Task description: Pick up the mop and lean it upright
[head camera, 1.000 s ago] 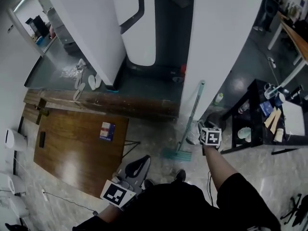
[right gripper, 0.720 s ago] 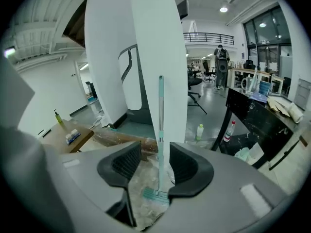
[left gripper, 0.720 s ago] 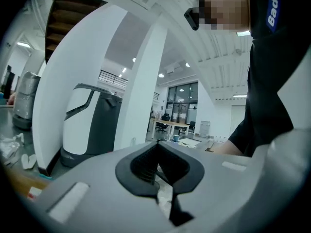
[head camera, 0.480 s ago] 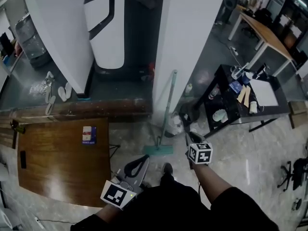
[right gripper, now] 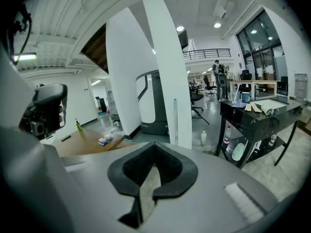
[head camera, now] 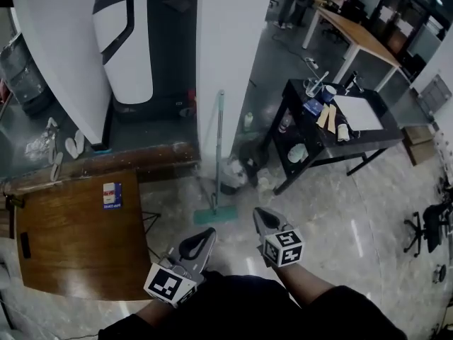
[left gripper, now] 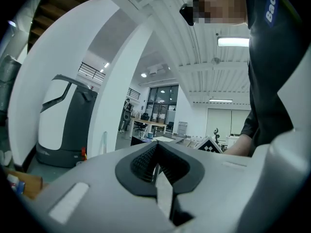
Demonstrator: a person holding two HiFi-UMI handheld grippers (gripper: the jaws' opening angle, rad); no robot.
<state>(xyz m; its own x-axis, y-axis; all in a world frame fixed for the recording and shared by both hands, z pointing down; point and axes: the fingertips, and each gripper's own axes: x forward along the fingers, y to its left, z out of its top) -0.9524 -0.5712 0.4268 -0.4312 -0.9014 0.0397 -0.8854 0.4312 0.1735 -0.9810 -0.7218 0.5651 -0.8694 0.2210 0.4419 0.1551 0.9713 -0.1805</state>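
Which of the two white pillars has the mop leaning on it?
The narrower pillar right of the black-and-white machine: the mop stands upright against it. The wider pillar, left of the machine, has no mop.

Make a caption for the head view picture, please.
Mop leans upright against the white pillar, its head on the floor.

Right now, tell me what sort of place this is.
Probably an open-plan office or lab: a long wooden desk, an office chair, a black table holding cups and papers, and a mop leaning against a white pillar.
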